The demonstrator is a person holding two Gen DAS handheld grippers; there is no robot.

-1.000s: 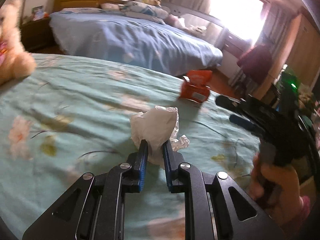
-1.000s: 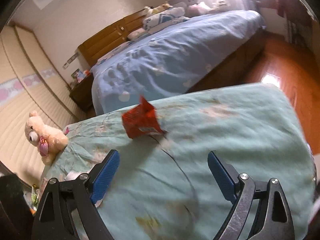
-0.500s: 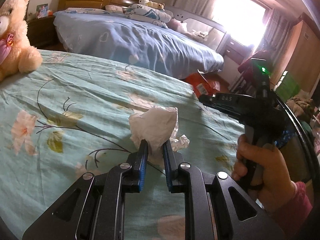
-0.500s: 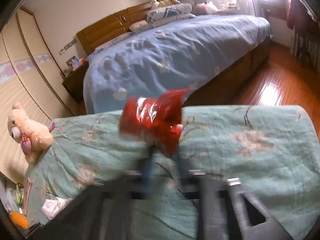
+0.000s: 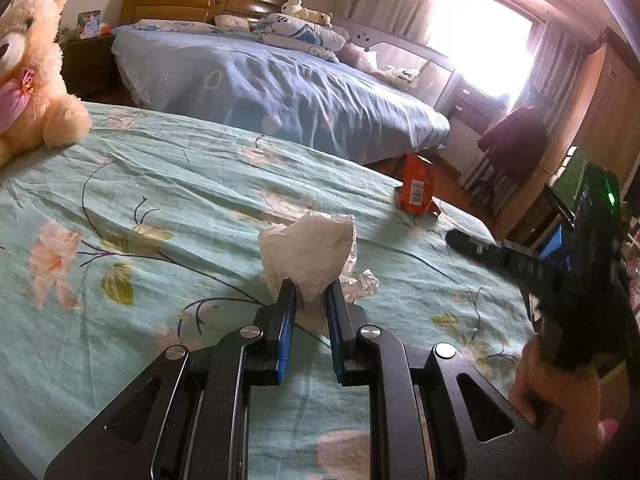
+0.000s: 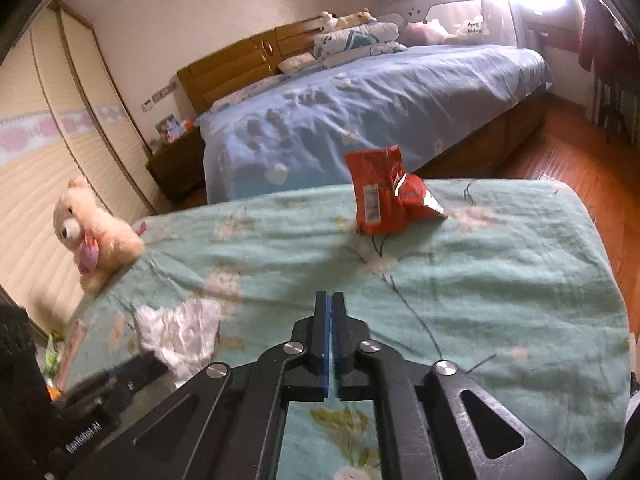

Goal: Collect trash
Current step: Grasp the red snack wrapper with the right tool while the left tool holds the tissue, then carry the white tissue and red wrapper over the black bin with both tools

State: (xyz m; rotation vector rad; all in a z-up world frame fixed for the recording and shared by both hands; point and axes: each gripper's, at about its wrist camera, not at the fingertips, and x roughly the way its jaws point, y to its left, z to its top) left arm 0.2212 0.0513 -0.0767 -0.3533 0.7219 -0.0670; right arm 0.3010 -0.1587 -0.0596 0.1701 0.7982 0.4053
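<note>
While my left gripper pinches the crumpled tissue above the green bedspread, my right gripper has its jaws pressed together on nothing, with the red snack wrapper lying apart, farther up the bed near its edge. To take it cleanly I'd reopen wide, come in low, and close across the wrapper's crumpled middle.

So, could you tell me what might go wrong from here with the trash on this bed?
1. The right gripper is shut on nothing, while the red snack wrapper stands apart near the bed's far edge; another missed grab might knock it onto the floor.
2. The left gripper pinches only the crumpled tissue's lower end, so it could tear or slip free.
</note>
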